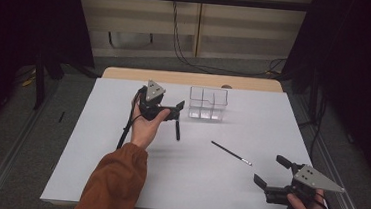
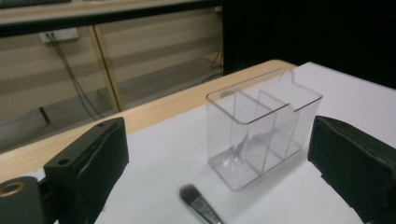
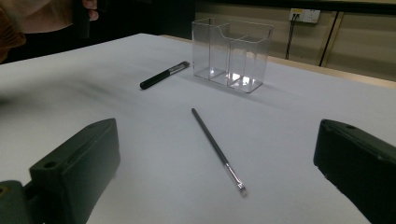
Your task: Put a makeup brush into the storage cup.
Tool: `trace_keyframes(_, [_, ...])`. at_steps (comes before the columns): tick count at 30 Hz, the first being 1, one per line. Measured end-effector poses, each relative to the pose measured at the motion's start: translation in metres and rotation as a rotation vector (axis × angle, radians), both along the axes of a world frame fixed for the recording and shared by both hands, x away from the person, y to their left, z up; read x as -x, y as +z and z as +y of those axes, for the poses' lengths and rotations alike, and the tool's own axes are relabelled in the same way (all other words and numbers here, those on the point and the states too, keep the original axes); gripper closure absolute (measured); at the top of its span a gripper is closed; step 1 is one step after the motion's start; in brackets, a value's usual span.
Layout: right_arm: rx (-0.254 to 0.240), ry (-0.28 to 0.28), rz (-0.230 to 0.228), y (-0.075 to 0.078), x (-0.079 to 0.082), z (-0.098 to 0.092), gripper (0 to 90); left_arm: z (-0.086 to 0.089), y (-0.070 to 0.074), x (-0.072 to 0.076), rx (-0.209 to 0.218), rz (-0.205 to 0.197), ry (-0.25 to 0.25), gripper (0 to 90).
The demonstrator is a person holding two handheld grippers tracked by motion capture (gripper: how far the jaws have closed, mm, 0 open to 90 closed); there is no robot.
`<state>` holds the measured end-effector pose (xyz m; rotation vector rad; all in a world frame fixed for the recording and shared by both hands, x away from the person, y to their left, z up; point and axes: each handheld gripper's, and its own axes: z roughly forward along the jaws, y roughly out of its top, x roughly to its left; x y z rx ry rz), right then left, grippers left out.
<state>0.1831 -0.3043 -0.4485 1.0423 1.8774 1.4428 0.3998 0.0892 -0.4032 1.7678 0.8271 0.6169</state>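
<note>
Two open grippers, brushes lying loose on the desk

Our left gripper (image 2: 215, 172) gapes near the clear organizer (image 1: 208, 104) by the far edge, its view cropping the thick brush (image 2: 200, 206); our right gripper (image 3: 219, 172), spread, faces the thin brush (image 3: 217, 149) mid-desk (image 1: 117, 179).

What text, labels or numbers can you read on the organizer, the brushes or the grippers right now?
None can be read.
Clear organizer: bare walls, no label.
Thin brush: plain black handle and metal collar, no print that can be made out.
Thick brush: the silver band may carry a mark, too small and blurred to read.
Left gripper and right gripper: no lettering on the jaws or grey plates.
</note>
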Motion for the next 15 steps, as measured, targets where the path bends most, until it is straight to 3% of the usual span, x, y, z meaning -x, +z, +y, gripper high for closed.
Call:
trace_keyframes(7, [0.001, 0.001, 0.003, 0.0, 0.0, 0.0, 0.0, -0.006, -0.006, -0.011, -0.01, 0.047, 0.0, 4.7])
trace_keyframes(8, [0.003, 0.0, 0.005, 0.0, 0.001, 0.0, 0.0, -0.008, -0.008, -0.013, -0.017, 0.065, -0.02, 2.9])
trace_keyframes(10, [0.003, 0.001, 0.007, 0.0, 0.0, 0.0, 0.0, -0.012, -0.011, -0.018, -0.036, 0.152, -0.019, 3.3])
trace_keyframes(11, [0.004, 0.001, 0.006, 0.0, 0.001, 0.0, 0.0, -0.012, -0.011, -0.018, -0.036, 0.152, -0.019, 3.3])
trace_keyframes(13, [0.003, 0.002, 0.008, 0.0, 0.001, 0.0, 0.0, -0.014, -0.013, -0.018, -0.081, 0.134, -0.013, 2.8])
trace_keyframes(15, [0.004, 0.002, 0.008, 0.0, 0.001, 0.0, 0.0, -0.016, -0.014, -0.018, -0.102, 0.144, -0.015, 2.8])
